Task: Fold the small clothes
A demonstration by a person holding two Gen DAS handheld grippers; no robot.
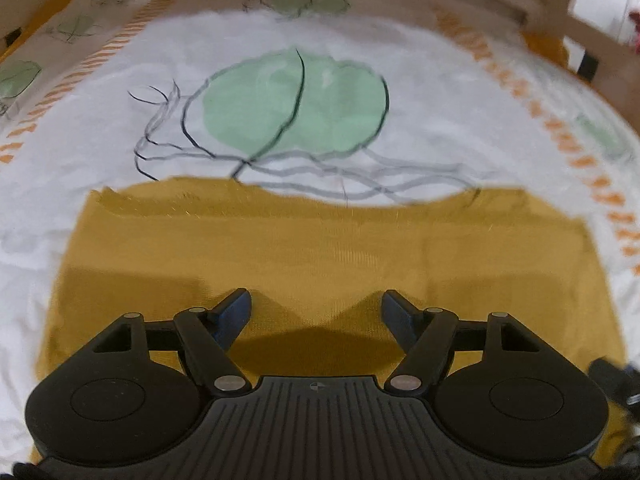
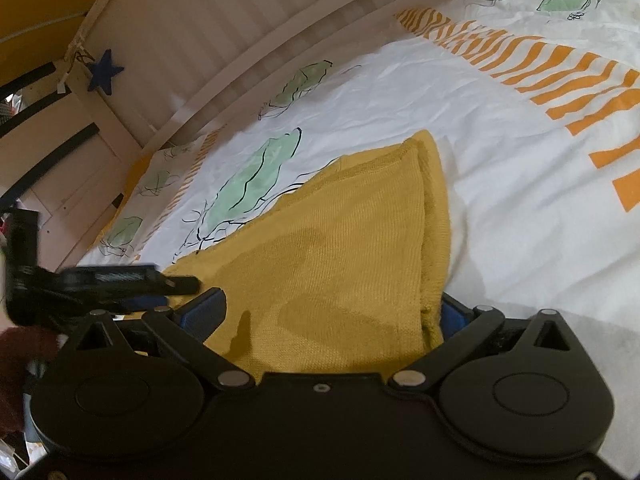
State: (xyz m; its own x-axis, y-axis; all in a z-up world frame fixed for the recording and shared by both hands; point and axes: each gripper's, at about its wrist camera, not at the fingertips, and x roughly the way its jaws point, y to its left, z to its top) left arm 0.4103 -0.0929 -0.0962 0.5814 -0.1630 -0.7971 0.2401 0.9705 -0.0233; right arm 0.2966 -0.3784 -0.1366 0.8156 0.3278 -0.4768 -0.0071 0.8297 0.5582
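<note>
A mustard-yellow knitted garment (image 1: 320,248) lies folded flat on a white bedsheet (image 1: 80,152) printed with green blobs. My left gripper (image 1: 316,308) hovers over its near part, jaws wide open and empty. In the right wrist view the same garment (image 2: 340,248) shows a doubled folded edge on its right side. My right gripper (image 2: 332,308) is open, with the garment's near edge lying between its blue-padded fingers (image 2: 204,308); the right finger is partly hidden behind the fold. The left gripper (image 2: 120,280) shows blurred at the left of that view.
A pale wooden bed rail (image 2: 224,40) runs along the far side of the bed, with a blue star (image 2: 105,70) hanging on it. Orange striped bands (image 2: 560,76) cross the sheet to the right. A wooden post (image 1: 556,0) stands at the far right corner.
</note>
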